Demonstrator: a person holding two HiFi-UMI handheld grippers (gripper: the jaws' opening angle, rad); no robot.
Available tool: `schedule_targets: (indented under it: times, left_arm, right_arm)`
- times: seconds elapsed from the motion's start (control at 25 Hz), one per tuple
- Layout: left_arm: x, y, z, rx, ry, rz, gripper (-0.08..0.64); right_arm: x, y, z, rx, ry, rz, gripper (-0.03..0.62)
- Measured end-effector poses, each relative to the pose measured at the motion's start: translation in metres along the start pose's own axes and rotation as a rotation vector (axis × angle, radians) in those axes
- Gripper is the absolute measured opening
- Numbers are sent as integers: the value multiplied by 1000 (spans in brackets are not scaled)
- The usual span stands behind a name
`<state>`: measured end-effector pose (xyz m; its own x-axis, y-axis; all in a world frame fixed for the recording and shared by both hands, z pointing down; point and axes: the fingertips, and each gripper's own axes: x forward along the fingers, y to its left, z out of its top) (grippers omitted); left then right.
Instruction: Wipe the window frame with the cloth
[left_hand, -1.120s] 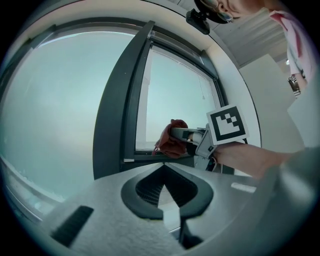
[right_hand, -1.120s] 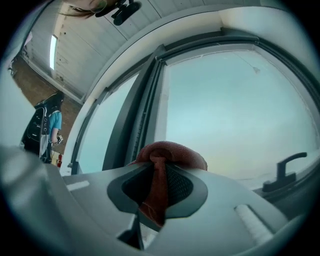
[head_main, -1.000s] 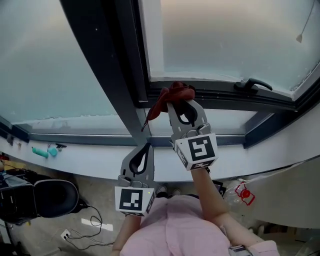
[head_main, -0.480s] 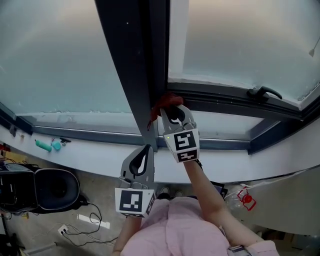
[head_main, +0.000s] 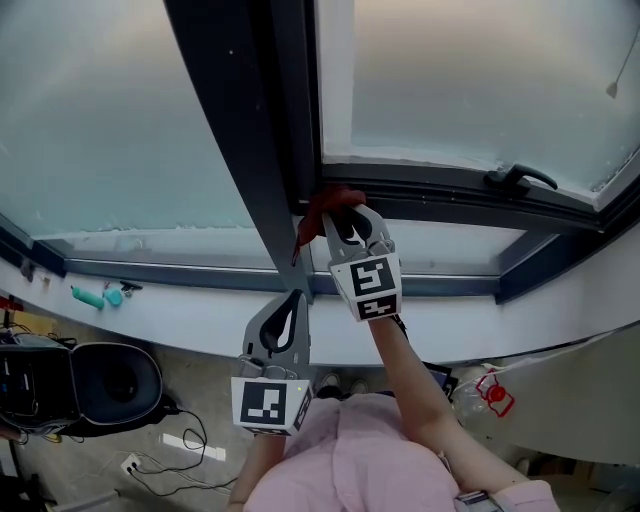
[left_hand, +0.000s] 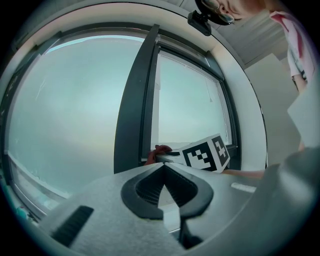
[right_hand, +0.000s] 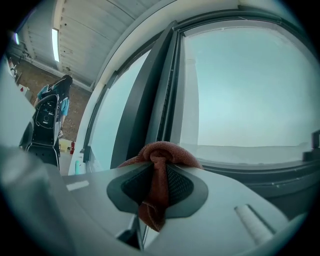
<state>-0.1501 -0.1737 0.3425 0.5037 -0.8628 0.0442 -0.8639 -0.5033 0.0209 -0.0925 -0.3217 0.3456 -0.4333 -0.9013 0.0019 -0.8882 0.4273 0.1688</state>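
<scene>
The cloth (head_main: 322, 204) is rust-red and bunched into a crumpled wad, at centre frame against the dark window frame (head_main: 245, 150). The right gripper (head_main: 347, 212) is clenched on it, with a tail of the cloth hanging between the jaws. Lower centre, the left gripper (head_main: 290, 300) is clenched on nothing.

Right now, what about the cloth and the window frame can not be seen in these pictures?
1. Whether the cloth touches the window frame: in the head view the right gripper covers the spot; in the right gripper view the bunched cloth does.
2. The cloth's full size: it is bunched between the shut jaws.
3. The teal things: too small in the head view.
</scene>
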Motion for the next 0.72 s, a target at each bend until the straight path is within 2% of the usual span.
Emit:
schedule_targets:
  times: [0.2, 0.72]
  left_arm:
    - [4, -11, -1, 0, 1, -10, -3]
    - [16, -45, 0, 11, 2, -64, -3]
  right_arm:
    - [-14, -31, 0, 13, -8, -61, 74]
    - [-47, -77, -12, 24, 7, -137, 74]
